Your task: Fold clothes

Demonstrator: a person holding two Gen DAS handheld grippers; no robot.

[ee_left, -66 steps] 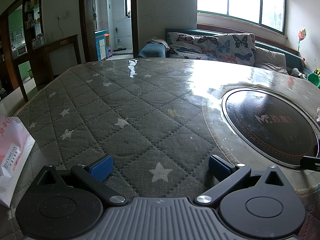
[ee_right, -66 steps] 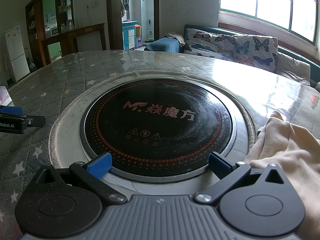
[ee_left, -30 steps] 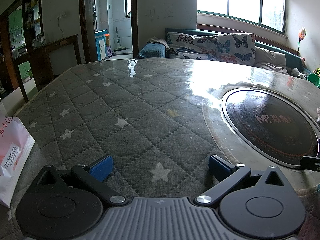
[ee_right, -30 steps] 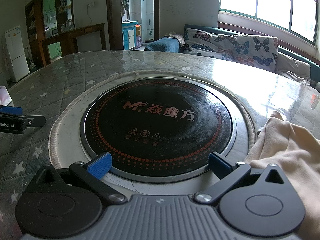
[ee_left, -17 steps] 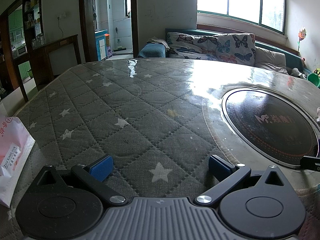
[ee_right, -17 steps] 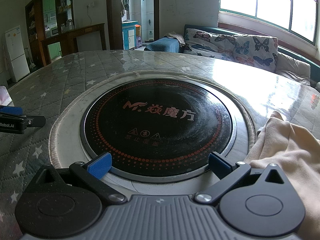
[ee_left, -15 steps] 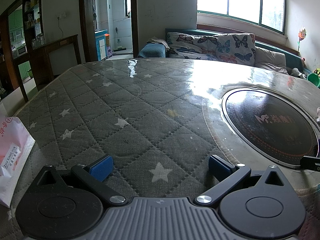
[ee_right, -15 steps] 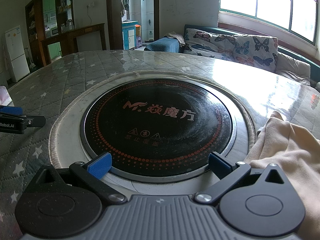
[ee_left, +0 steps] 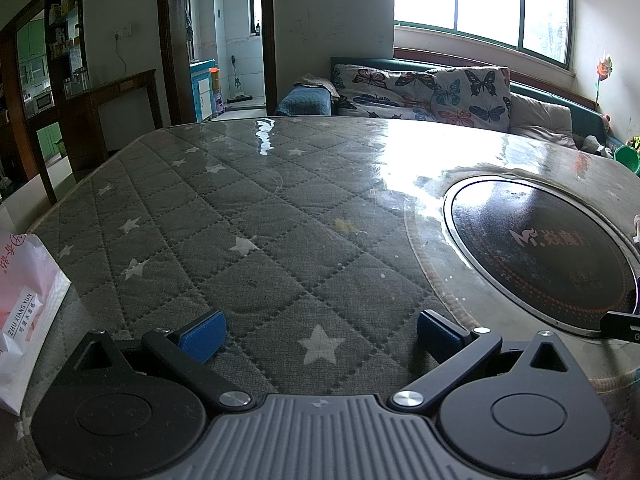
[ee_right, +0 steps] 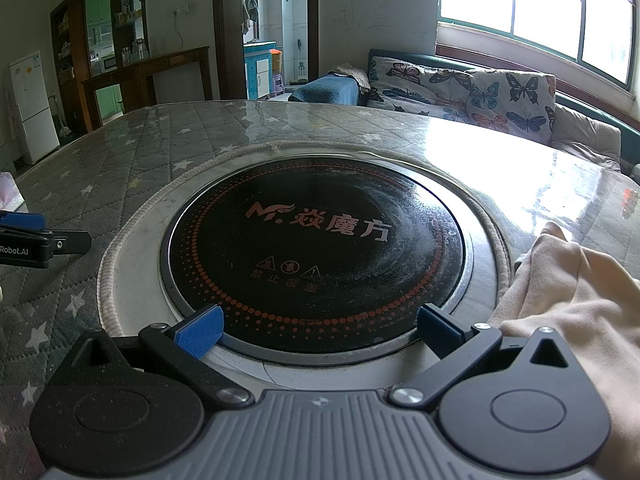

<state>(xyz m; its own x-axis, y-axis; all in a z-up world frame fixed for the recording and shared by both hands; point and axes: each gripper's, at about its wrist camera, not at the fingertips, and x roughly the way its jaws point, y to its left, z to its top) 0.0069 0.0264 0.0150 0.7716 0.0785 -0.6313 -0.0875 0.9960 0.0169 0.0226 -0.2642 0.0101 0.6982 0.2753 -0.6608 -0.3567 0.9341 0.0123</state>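
Note:
A cream-coloured garment [ee_right: 568, 300] lies bunched on the table at the right edge of the right wrist view, beside the right finger of my right gripper [ee_right: 320, 328]. That gripper is open over the near rim of a round black cooktop [ee_right: 320, 240], with nothing between its blue pads. My left gripper [ee_left: 320, 334] is open too, low over the grey quilted star-patterned table cover [ee_left: 248, 240], holding nothing. The left gripper's tip [ee_right: 36, 240] shows at the left edge of the right wrist view. The garment is out of sight in the left wrist view.
A white printed bag [ee_left: 24, 308] sits at the table's left edge. The cooktop [ee_left: 540, 256] is set into the table to the right of the left gripper. A sofa with butterfly cushions [ee_left: 432, 96] stands behind the table under windows. A dark wooden counter [ee_right: 148, 76] stands at the far left.

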